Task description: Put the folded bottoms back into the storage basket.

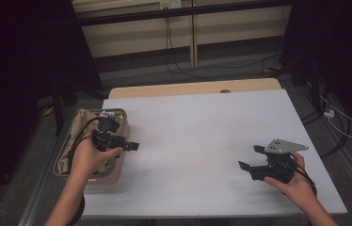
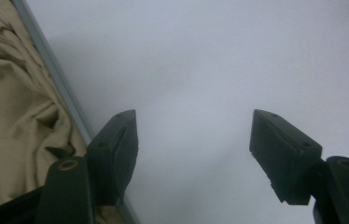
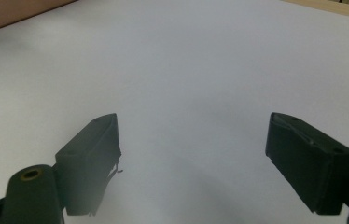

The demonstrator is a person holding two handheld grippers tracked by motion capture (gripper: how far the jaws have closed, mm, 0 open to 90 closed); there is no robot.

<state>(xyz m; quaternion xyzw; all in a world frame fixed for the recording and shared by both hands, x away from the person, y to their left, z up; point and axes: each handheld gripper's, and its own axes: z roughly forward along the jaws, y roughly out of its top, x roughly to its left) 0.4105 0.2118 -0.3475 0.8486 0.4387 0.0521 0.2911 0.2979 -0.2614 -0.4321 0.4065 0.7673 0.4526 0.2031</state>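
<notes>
A grey tray (image 1: pixel 124 114) at the table's left edge holds crumpled beige cloth (image 1: pixel 77 123). My left gripper (image 1: pixel 132 146) hovers over the tray's right rim, held in a hand, jaws open and empty. In the left gripper view the left gripper (image 2: pixel 193 135) looks down on white table, with the beige cloth (image 2: pixel 9 112) and the tray's rim (image 2: pixel 58 79) to its left. My right gripper (image 1: pixel 250 157) is at the right front of the table, open, nothing between its jaws. From its own camera the right gripper (image 3: pixel 191 140) stands wide apart over bare white surface.
The white table top (image 1: pixel 197 127) has a wooden strip (image 1: pixel 193 88) along its far edge. Cables (image 1: pixel 339 122) trail on the floor at the right, and dark stands flank the table on both sides.
</notes>
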